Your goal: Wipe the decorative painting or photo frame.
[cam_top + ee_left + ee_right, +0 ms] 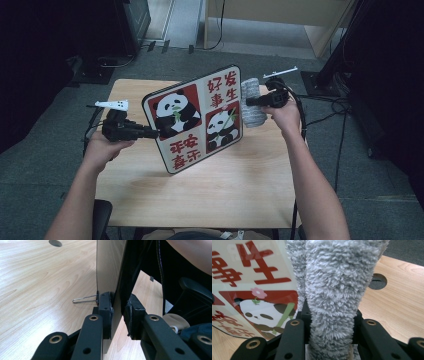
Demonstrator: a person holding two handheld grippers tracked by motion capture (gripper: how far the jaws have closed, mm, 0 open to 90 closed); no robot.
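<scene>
Light wooden table [200,200] on grey carpet floor [380,210]; pale wooden cabinet [280,15] behind; dark surroundings.

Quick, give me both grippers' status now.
Left gripper: closed on the edge of the panda board, holding it upright.
Right gripper: closed on the grey fluffy cloth.

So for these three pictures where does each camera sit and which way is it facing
High view: above the person's side, looking down on the table; both forearms show.
Left gripper view: rides the left gripper, looking along its fingers clamped on the panda board edge.
Right gripper view: rides the right gripper, facing the grey cloth it grips.
Shared: board and table.
</scene>
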